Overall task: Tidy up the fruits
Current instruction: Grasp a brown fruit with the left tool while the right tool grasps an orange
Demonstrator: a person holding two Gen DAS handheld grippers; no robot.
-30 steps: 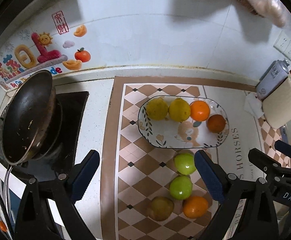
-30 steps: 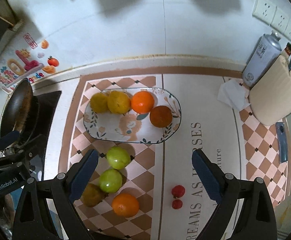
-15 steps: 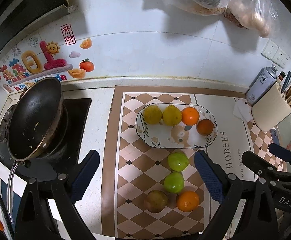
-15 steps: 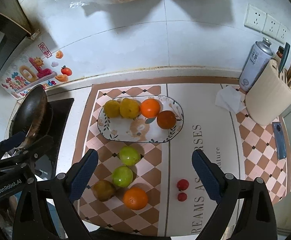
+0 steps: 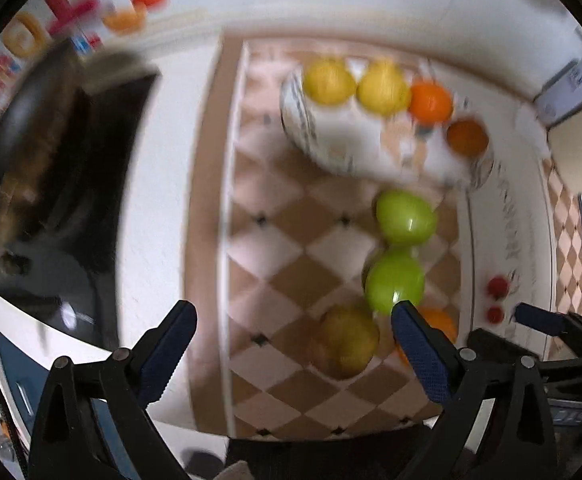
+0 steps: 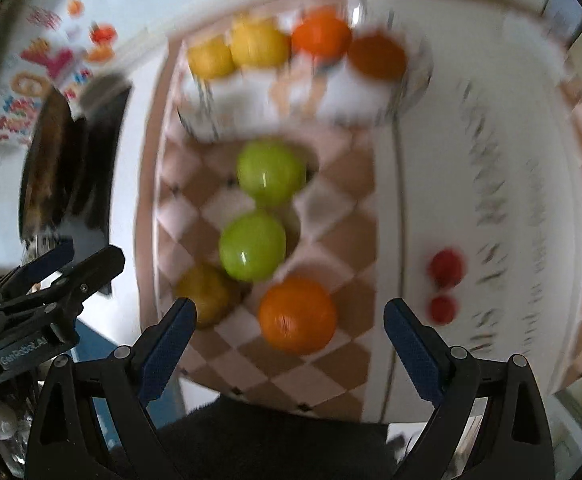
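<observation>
**Q:** State of both tools, and why held so?

**A:** My right gripper (image 6: pixel 287 340) has its jaws spread wide, nothing between them. The loose orange (image 6: pixel 298 315) sits framed in the gap, so I judge it the likely next pick. My left gripper (image 5: pixel 293 344) is likewise wide open and empty, hovering over the brownish-yellow fruit (image 5: pixel 347 342). Both views are motion-blurred; fine detail is unreliable.

**Q:** Where is the fruit?

**A:** The oval plate (image 6: pixel 415 92) at 12 o'clock carries four in a row along its far side: two yellow fruits (image 6: pixel 259 44), an orange one, a darker orange one. The near half of the plate looks bare, presumably room for the rest. On the checked mat, from the plate towards 6 o'clock: the upper green apple (image 6: pixel 271 172), the lower green apple (image 6: pixel 252 246), then the brownish-yellow fruit and the loose orange. Two small red fruits (image 6: pixel 445 267) lie apart at 3 o'clock on the worktop.

**Q:** Obstructions?

**A:** The lower green apple sits close to the brownish-yellow fruit and the loose orange; a jaw could nudge it. A dark pan (image 5: pixel 19 160) stands on the hob at 9 o'clock, clear of the route. The left gripper shows at 8 o'clock in the right view, near the fruit cluster.
</observation>
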